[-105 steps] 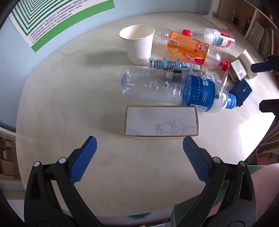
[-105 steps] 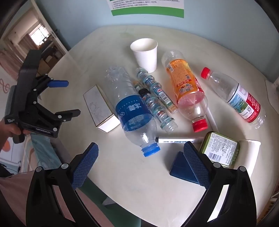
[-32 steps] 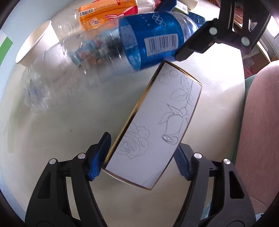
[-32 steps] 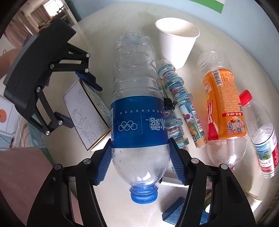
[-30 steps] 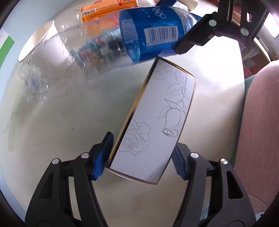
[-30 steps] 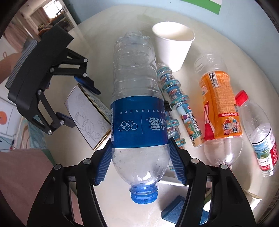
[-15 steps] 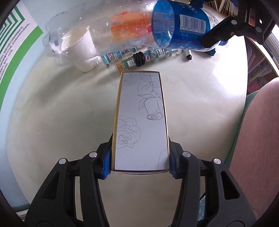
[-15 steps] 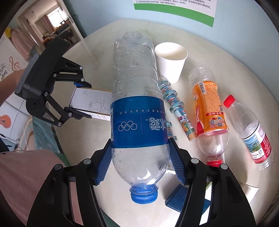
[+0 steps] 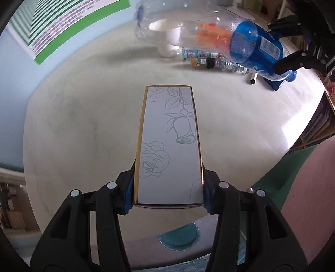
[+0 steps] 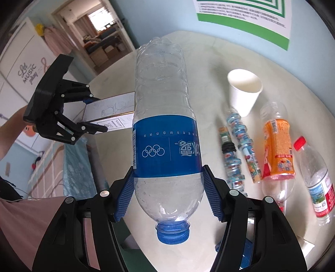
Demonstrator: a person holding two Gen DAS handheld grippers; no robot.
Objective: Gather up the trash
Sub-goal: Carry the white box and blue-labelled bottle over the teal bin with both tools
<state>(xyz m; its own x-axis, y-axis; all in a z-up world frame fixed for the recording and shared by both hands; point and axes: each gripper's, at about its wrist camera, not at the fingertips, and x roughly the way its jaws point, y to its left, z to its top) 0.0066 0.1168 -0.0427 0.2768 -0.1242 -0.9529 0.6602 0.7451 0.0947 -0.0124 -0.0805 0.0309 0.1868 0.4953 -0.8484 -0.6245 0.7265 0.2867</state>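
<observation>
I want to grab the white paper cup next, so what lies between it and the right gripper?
The large clear plastic bottle with the blue label fills the right gripper, so it must be dropped first. The table path to the white paper cup is otherwise bare.

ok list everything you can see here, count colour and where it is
big bottle: 1, clear with blue label and cap, held off the table in the right gripper
flat box: 1, white with rose line drawing and gold edge, in the left gripper
paper cup: 1, white, upright on the table
orange-label bottle: 1, clear, lying on the table
red-cap bottle: 1, clear, lying beside the orange one
small bottle strings: 2, multicolour, lying by the cup
marker: 1, white with a black tip, on the table
table: 1, cream, round
poster: 1, green and white, on the wall
left gripper: black, blue pads, shut on the box
right gripper: black, blue pads, shut on the big bottle
</observation>
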